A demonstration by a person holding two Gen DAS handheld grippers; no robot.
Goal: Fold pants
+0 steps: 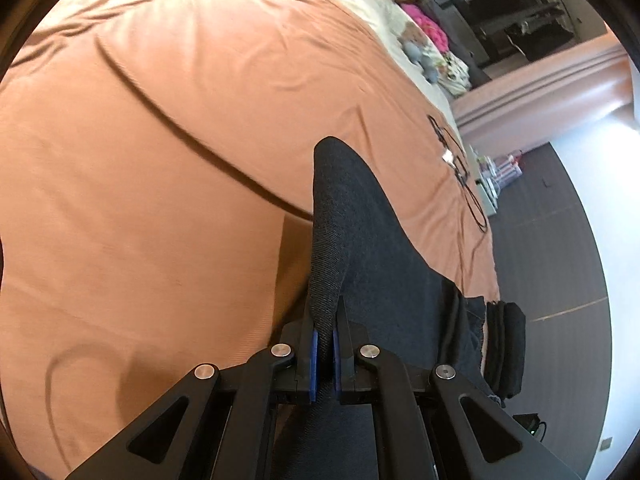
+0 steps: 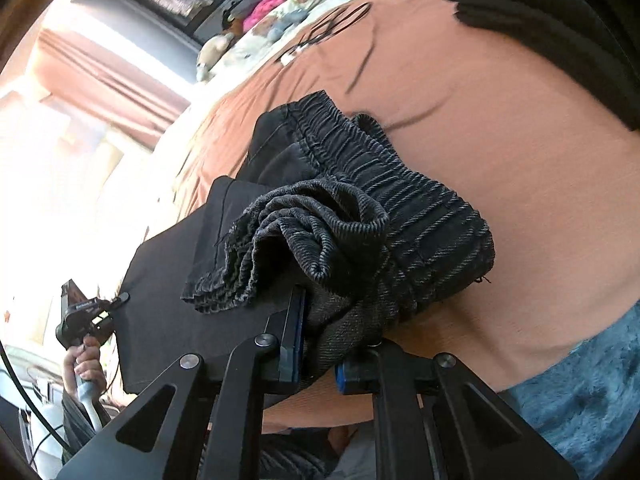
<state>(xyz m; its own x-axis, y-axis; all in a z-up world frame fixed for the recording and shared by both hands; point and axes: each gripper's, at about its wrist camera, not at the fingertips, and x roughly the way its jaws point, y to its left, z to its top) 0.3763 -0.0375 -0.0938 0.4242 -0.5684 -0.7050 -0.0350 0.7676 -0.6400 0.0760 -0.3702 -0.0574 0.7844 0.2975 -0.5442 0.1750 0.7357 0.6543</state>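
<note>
Left gripper [image 1: 325,322]: jaws pressed onto a fold of the pants [image 1: 360,240], which rise straight ahead between them. Right gripper [image 2: 332,320]: jaws clamped on bunched cloth beside the waistband [image 2: 400,184]. Pants are draped over the bed [image 1: 160,140].

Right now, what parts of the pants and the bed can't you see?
- Left wrist view: most of the dark pants; only the pinched fold shows, the rest runs under the left gripper.
- Right wrist view: the pant legs; the bunched hem and elastic waistband cover them.
- Both views: the orange bedspread is cut off at the edge.
</note>
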